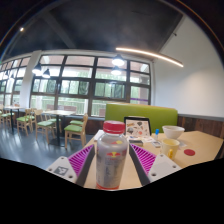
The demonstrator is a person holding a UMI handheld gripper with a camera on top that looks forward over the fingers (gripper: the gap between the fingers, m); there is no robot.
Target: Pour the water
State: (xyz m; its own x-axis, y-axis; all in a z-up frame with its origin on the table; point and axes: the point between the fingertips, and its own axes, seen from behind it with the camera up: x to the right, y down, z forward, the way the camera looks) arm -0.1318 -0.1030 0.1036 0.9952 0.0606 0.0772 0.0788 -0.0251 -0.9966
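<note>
A clear plastic bottle (112,160) with a red cap and a red-and-yellow label stands upright between my fingers, filling the gap. My gripper (112,150) is shut on the bottle: the magenta pads (76,162) press against its sides left and right. Below the bottle lies the pale wooden table (200,148). Whether the bottle's base touches the table is hidden. A small yellow cup (168,147) stands on the table ahead and to the right of the fingers.
A white bowl (174,131) sits beyond the yellow cup. An upright printed card (137,127) stands behind the bottle. A green sofa (140,113) backs the table. Green chairs and tables (60,125) line the windows to the left.
</note>
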